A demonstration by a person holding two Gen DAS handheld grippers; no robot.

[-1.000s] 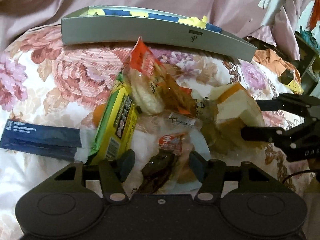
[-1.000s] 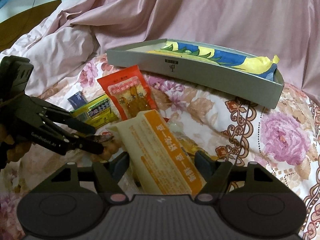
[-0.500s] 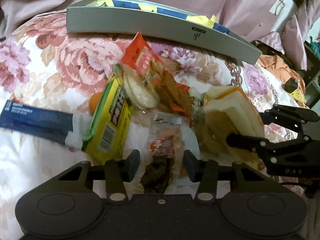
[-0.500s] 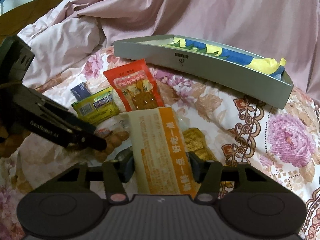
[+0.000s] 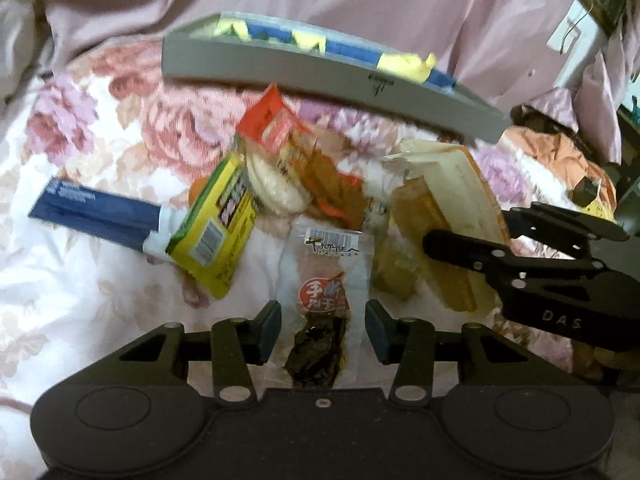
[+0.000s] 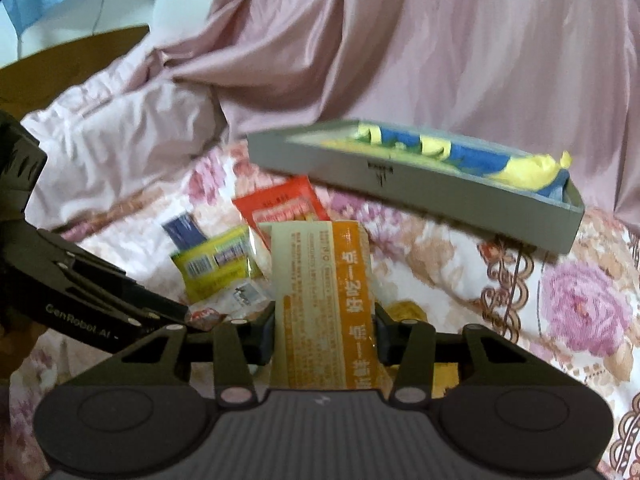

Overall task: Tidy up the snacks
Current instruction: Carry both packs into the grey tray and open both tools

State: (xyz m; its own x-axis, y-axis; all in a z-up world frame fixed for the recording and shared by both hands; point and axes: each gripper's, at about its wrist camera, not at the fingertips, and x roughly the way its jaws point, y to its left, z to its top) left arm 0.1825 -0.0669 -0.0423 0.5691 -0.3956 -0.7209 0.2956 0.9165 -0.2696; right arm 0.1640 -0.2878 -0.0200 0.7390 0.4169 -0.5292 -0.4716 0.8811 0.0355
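Your right tool (image 6: 324, 334) is now gripping the orange pack (image 6: 322, 304); left tool (image 5: 323, 330) is narrowing, still unclamped, around the jerky (image 5: 322, 300), both bound for the tray (image 6: 420, 204)

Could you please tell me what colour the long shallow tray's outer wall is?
Plain grey long shallow tray, clearest in the right wrist view.

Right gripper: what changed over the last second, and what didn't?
The right gripper closed from straddling the orange-and-cream packet to pinching it, and the packet now stands tilted up off the bedspread. The left gripper narrowed around the clear jerky packet, but gaps remain on both sides. The grey tray, yellow-green packet, red packet and blue packet stayed put.
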